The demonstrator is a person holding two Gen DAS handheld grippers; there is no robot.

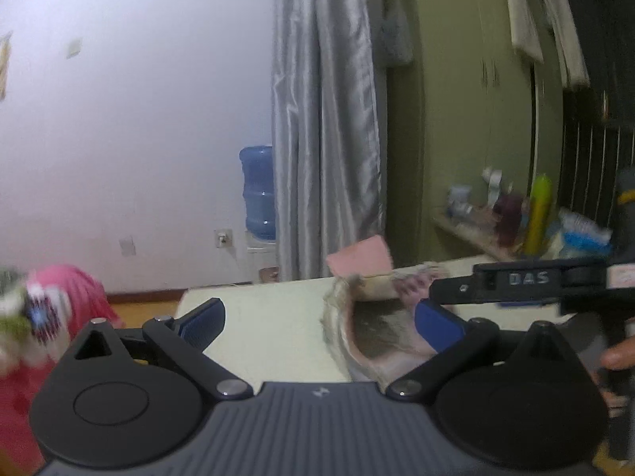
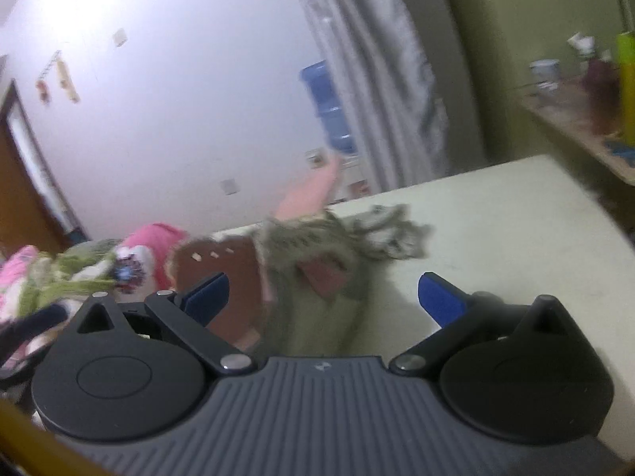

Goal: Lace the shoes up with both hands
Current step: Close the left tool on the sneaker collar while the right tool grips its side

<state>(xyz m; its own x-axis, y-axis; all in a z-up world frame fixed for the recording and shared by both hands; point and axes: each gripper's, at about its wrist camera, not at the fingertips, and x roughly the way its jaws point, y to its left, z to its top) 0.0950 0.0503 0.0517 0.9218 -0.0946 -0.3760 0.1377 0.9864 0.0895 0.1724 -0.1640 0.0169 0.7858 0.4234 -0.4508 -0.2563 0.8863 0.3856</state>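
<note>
A grey furry shoe [image 1: 373, 333] with a pink lining lies on the cream table [image 1: 274, 329], and a pink flap [image 1: 359, 260] sticks up behind it. My left gripper [image 1: 320, 325] is open, its right blue pad touching or just in front of the shoe's opening. A black finger [image 1: 516, 281] of the right gripper reaches in from the right over the shoe. In the right wrist view the blurred shoe [image 2: 309, 258] sits between and just beyond the open right gripper [image 2: 323, 295]. Frayed grey laces or fur [image 2: 393, 230] trail off to its right. Neither gripper holds anything.
A blue water bottle [image 1: 258, 194] and a grey curtain [image 1: 325, 139] stand behind the table. To the right, a shelf [image 1: 476, 238] carries bottles. Pink and green clothes [image 1: 59, 309] are piled on the left. A hand [image 1: 619, 353] shows at the right edge.
</note>
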